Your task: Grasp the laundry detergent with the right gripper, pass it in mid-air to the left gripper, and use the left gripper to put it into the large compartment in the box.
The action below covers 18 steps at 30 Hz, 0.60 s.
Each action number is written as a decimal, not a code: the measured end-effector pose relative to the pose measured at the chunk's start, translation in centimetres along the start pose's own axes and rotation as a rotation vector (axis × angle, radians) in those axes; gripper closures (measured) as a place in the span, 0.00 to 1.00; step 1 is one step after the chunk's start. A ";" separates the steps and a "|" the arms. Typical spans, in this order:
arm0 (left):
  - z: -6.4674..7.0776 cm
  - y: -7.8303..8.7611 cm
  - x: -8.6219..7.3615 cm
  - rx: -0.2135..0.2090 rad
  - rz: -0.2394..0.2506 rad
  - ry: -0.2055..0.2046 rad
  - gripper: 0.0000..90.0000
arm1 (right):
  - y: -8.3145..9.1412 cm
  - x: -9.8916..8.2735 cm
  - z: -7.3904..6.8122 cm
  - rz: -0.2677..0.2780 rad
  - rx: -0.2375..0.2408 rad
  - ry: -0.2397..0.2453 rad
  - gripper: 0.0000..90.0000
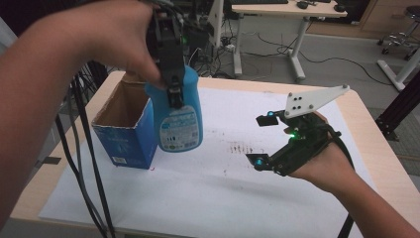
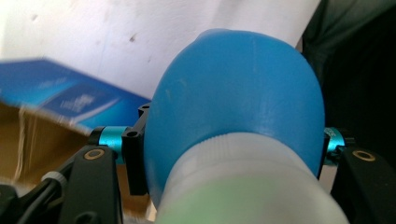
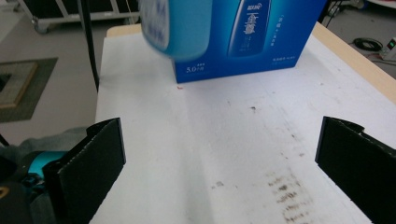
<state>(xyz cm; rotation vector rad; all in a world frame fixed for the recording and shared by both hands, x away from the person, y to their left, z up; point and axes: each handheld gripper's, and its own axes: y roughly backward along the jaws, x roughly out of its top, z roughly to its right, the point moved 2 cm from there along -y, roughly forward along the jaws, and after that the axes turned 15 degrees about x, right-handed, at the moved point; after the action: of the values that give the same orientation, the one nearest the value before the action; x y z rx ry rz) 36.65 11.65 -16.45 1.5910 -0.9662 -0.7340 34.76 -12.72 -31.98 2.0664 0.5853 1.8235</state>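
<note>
blue bottle [image 1: 179, 116] (labelled, upright) aloft beside open blue box [image 1: 125, 130]

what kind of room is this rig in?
Likely a lab or office workspace. Behind the paper-covered table stands a white-legged desk with a keyboard and mouse, loose cables run over the grey floor, and a rolling stool sits at the far right.

The rounded plastic bottle [image 1: 179, 116] is sky blue, with a white-and-blue printed label and a whitish neck. The open cardboard box [image 1: 128, 130] is deep blue outside with white lettering, plain brown inside. The white paper sheet [image 1: 223, 198] bears dark smudges over the pale wooden table [image 1: 381, 163].
</note>
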 end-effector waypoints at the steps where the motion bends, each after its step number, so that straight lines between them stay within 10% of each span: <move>1: -0.5 0.4 -0.3 0.002 -0.007 0.035 0.42 | 0.2 0.2 0.1 -0.012 -0.001 0.001 0.01; 18: -8.4 4.5 -6.8 0.032 -0.086 0.582 0.42 | 2.1 1.1 0.7 -0.093 -0.014 0.000 0.01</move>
<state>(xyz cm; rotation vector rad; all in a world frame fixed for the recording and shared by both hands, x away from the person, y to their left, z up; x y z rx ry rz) 39.57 21.19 -10.33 1.7429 -0.4864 -0.2774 35.75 -13.99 -30.11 1.9955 0.6550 1.7708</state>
